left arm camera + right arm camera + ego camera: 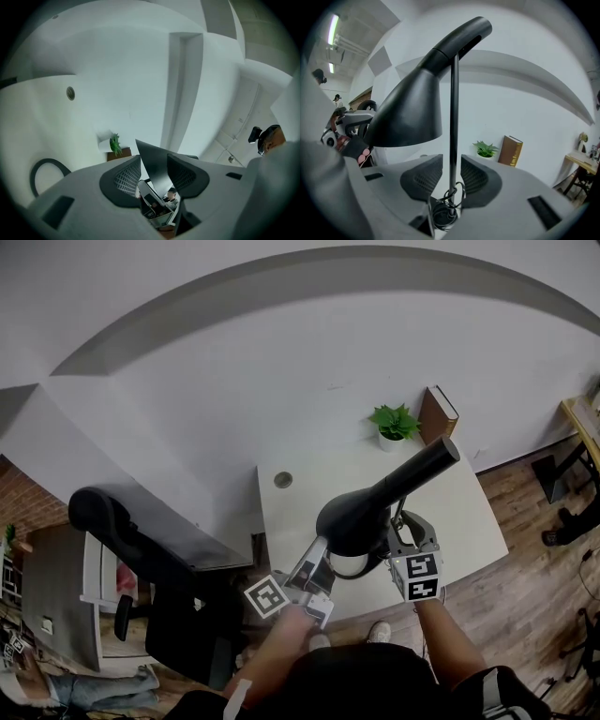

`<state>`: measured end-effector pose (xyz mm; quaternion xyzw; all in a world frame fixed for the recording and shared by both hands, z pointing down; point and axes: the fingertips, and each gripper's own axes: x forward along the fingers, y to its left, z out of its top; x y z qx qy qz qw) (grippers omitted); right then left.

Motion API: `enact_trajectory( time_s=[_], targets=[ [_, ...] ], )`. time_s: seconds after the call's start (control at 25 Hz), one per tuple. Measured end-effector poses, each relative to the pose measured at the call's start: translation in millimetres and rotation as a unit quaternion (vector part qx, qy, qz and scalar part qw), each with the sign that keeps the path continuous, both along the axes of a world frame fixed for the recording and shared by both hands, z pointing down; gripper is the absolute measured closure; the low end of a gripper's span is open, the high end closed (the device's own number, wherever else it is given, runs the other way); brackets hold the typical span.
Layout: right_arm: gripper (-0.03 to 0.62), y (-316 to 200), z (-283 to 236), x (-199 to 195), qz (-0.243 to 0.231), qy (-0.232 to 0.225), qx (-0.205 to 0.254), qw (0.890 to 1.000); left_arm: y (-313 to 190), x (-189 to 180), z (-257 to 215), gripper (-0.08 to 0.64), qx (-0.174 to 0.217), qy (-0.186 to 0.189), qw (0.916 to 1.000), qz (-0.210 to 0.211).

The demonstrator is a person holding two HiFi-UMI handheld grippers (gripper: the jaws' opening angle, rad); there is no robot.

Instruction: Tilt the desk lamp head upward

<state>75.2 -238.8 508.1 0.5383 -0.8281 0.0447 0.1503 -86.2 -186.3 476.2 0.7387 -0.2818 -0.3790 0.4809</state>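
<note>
A black desk lamp stands near the front of the white desk (469, 512). Its cone-shaped head (352, 517) points toward me and its tail reaches up to the right. In the right gripper view the head (408, 112) hangs over the thin upright pole (453, 131) and the round base (445, 213) with its coiled cord. My right gripper (451, 180) is open around the pole, a slim gap on each side; the head view shows it (394, 531) just right of the lamp. My left gripper (153, 171) is open with the shade's dark edge (157, 161) between its jaws, under the head (323, 559).
A small potted plant (394, 423) and a brown book (438, 413) stand at the desk's back edge by the white wall. A round cable hole (283, 480) is at the back left. A black office chair (122, 531) stands left of the desk on wooden floor.
</note>
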Motion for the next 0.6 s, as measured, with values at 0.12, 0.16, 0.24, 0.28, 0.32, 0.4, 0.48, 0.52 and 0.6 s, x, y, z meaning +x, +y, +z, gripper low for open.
enact_trajectory(
  time_s=[0.12,0.16,0.24,0.28,0.32,0.4,0.48,0.52,0.6],
  targets=[
    [0.551,-0.9,-2.7,2.7,0.000,-0.011,0.004,1.000,-2.8,-2.5,6.3,0.489,-0.025,0.054,0.9982,-0.009],
    [0.554,-0.8,-3.0,2.7,-0.002,-0.014,0.004,1.000,-2.9,-3.2,7.8,0.495,-0.031,0.072,0.9968,-0.014],
    [0.554,-0.8,-3.3,1.8,-0.006,-0.017,0.004,1.000,-2.7,-4.5,8.2,0.502,-0.034,0.098,0.9943,-0.023],
    [0.554,-1.0,-3.5,1.9,-0.007,-0.020,0.004,1.000,-2.9,-4.7,8.4,0.503,-0.034,0.107,0.9934,-0.025],
    [0.554,-1.0,-3.6,2.4,-0.009,-0.024,0.006,1.000,-3.0,-4.6,9.2,0.506,-0.034,0.115,0.9925,-0.026],
    [0.554,-0.7,-3.4,3.6,-0.011,-0.028,0.013,0.999,-2.9,-4.5,11.5,0.511,-0.036,0.128,0.9909,-0.025],
    [0.554,0.0,-3.4,3.9,-0.010,-0.028,0.020,0.999,-2.2,-5.4,10.6,0.514,-0.036,0.133,0.9901,-0.026],
    [0.554,0.1,-3.5,3.7,-0.010,-0.029,0.021,0.999,-1.9,-6.5,9.1,0.514,-0.034,0.134,0.9901,-0.027],
    [0.554,-0.3,-3.5,2.9,-0.013,-0.031,0.020,0.999,-1.8,-9.5,5.8,0.515,-0.028,0.132,0.9904,-0.028]
  ],
)
